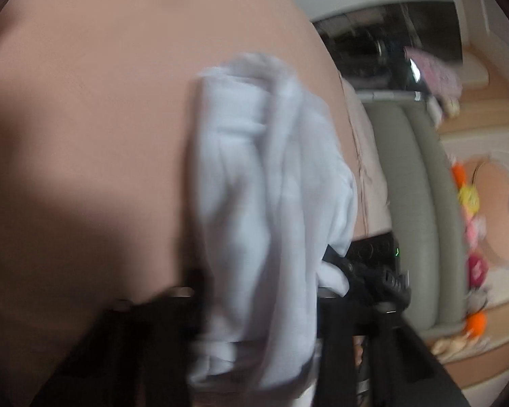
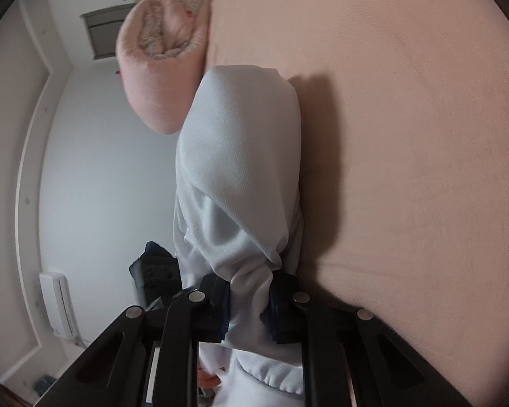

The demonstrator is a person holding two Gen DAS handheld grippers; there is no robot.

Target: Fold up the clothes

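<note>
Peach-pink bedding (image 2: 407,135) fills most of both wrist views, with a pale wall and a rolled pink blanket (image 2: 159,68) beyond it in the right view, and a grey-green padded bench (image 1: 417,203) off to the side in the left view. On the task itself, the pale blue-white knit garment (image 2: 241,169) looks partly folded: it is gathered into a long, narrow bundle with several layers lying over one another, but the layers are loose and uneven, so I judge that smoothing and at least one more fold remain. The right gripper (image 2: 249,305) is clamped on one bunched end of that garment, its black pads pressing the cloth from both sides, and the rest of the bundle runs straight ahead of the fingers, away from the camera. The left gripper (image 1: 254,305) appears closed on the garment's other end too, though this view is blurred; the cloth runs forward from between its dark fingers across the bedding.
</note>
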